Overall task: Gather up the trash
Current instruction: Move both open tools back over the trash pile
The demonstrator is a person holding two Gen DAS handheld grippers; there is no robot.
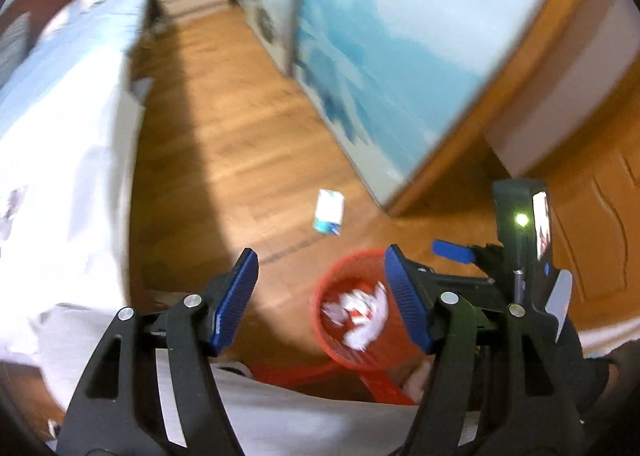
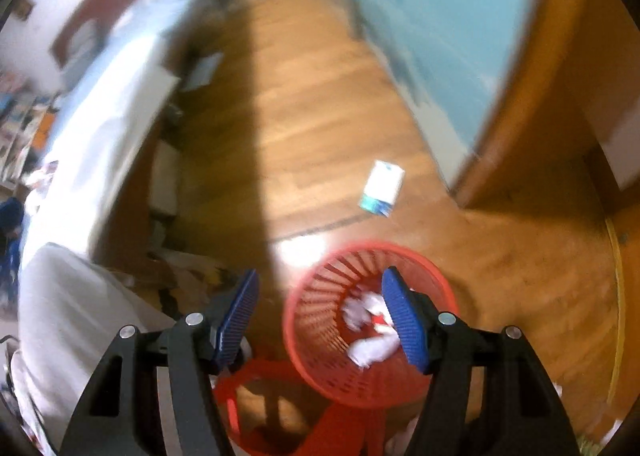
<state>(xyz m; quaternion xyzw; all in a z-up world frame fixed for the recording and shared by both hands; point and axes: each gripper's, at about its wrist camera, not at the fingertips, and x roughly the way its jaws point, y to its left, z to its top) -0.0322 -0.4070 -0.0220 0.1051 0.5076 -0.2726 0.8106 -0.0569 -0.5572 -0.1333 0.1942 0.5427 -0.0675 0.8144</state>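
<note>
- While both views are smeared by motion blur, the left gripper (image 1: 320, 296) shows its blue pads (image 1: 236, 300) spread wide apart with nothing between them.
- Held just as wide, the right gripper (image 2: 320, 316) also grips nothing.
- Below both grippers stands a red mesh basket (image 2: 320, 320) on the wooden floor (image 2: 312, 115), with crumpled white and red paper (image 2: 372, 332) lying inside it.
- Beyond the basket, well apart from it, a white and blue packet (image 2: 382, 187) lies flat on the floor near the blue sliding door (image 2: 440, 35).
- Along the left side runs a bed (image 1: 60, 127) with pale covers.
- From the left wrist view, the right-hand device appears at the right edge, with a green light (image 1: 521, 219) glowing on it.
</note>
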